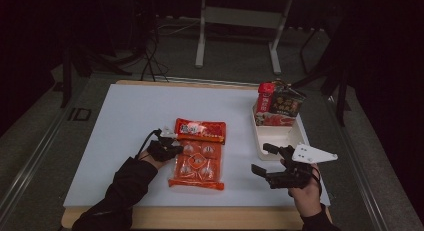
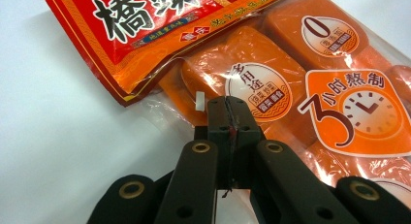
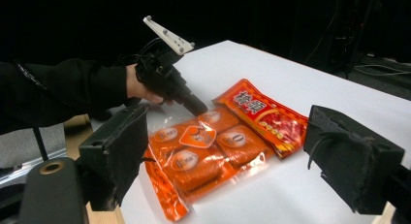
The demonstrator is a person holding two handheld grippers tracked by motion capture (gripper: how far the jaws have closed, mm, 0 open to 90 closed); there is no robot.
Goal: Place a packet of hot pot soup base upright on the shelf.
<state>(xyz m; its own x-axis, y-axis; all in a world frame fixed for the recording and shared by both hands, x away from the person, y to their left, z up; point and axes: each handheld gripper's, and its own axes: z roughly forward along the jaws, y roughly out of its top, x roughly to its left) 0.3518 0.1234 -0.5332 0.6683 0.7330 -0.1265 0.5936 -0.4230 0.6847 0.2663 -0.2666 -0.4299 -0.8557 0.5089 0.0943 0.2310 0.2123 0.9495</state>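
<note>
An orange packet (image 1: 199, 163) of several sealed blocks, with a red printed header, lies flat in the middle of the white table (image 1: 125, 121). My left gripper (image 1: 177, 150) rests at the packet's left edge with its jaws pressed together. In the left gripper view the tips (image 2: 232, 106) sit over the clear plastic rim of the packet (image 2: 334, 83); whether they pinch the film I cannot tell. My right gripper (image 1: 265, 159) hovers open near the front right, apart from the packet. The right gripper view shows its own wide jaws (image 3: 232, 136), the packet (image 3: 194, 158) and the left gripper (image 3: 196, 106) touching it.
A white tray (image 1: 260, 141) stands at the right, with a red carton (image 1: 265, 97) and a dark packet (image 1: 288, 103) upright at its far end. The table's wooden front edge (image 1: 210, 217) is close to both hands. Desk legs stand on the floor beyond.
</note>
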